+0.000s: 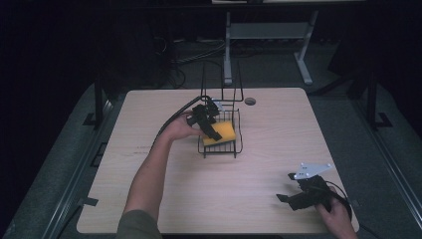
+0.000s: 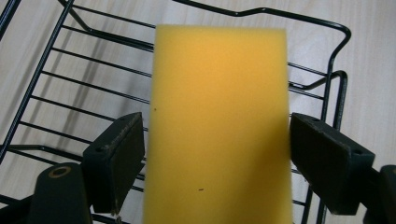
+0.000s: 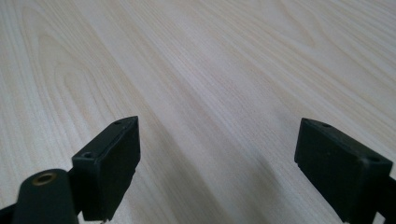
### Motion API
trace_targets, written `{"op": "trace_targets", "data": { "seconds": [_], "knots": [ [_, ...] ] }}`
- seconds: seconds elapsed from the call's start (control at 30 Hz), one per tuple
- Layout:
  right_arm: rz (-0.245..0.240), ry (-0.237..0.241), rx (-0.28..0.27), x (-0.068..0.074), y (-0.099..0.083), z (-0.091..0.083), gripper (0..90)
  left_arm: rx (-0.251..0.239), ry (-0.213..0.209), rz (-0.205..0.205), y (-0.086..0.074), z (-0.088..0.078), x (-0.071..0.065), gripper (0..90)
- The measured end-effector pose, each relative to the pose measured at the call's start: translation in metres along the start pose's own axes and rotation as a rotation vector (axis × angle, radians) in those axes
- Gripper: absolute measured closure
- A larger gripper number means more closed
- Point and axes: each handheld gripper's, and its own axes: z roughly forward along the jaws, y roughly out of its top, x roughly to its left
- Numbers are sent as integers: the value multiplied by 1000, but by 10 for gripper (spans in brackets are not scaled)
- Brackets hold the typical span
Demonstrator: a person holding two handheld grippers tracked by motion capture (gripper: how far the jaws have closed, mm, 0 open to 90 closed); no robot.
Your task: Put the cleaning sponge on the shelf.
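A yellow sponge lies tilted in a black wire rack at the middle back of the wooden table. My left gripper reaches into the rack from the left. In the left gripper view the sponge spans the whole gap of the left gripper, and both jaws press its long edges above the rack wires. My right gripper rests near the front right corner, held by a hand. In the right gripper view the right gripper stands wide open over bare wood.
The rack has tall upright wire loops at its back. A round cable hole sits near the table's far edge. A desk frame and cables stand on the dark floor beyond. Bare tabletop spreads between the two grippers.
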Motion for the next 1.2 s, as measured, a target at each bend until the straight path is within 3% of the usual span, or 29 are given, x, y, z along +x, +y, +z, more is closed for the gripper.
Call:
{"op": "trace_targets", "data": {
  "seconds": [0.5,0.93,1.1,1.2],
  "knots": [
    [-5,2,7,2,1,1,140,-1,-5,2,1,-9,-7,188],
    [-3,6,12,3,3,3,140,3,2,70,3,-15,-16,201],
    [-2,6,11,2,3,4,140,-37,15,74,2,-16,-24,203],
    [1,7,10,1,3,4,140,-35,16,75,-1,-17,-26,207]
  ]
}}
